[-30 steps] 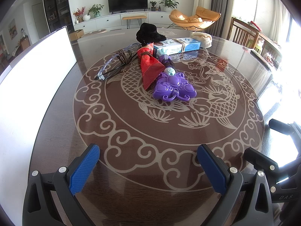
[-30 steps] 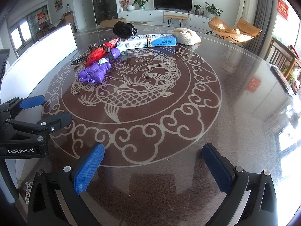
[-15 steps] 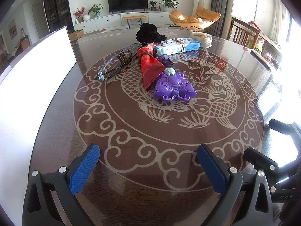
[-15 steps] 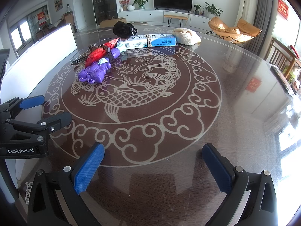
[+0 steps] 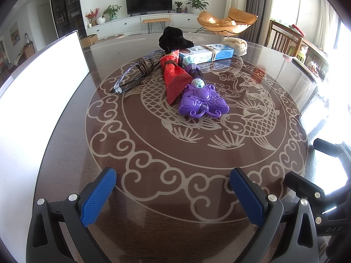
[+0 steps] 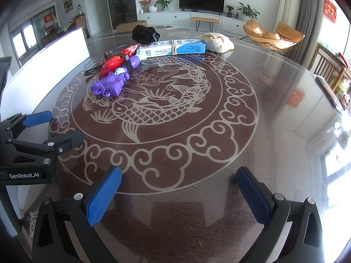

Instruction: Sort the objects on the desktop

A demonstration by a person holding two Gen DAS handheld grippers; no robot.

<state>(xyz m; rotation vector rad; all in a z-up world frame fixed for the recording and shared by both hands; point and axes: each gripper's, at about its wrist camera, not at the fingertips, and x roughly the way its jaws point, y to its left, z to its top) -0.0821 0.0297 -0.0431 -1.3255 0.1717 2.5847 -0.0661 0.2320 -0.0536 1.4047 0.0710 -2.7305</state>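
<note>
Both grippers are hovering low over the round bench [image 5: 65, 157] with jaws spread wide and nothing between them. The left gripper [image 5: 173, 188] is facing the cluster of things, which is lying well ahead of its jaws: a purple flower-shaped toy [image 5: 203, 104] nearest, a red folded fan [image 5: 175, 81] touching it just behind, clear safety glasses [image 5: 133, 76] further ahead and to the left, then a blue-and-white box [image 5: 206, 53], a black cloth bundle [image 5: 174, 38] and a cream cloth [image 5: 235, 42] at the far side. The right gripper [image 6: 178, 187] is seeing the same cluster far ahead and left of its jaws, the purple toy [image 6: 109, 84] closest, and the left gripper [image 6: 43, 129] just left of them. A white board [image 5: 37, 92] is standing along the bench's left edge.
</note>
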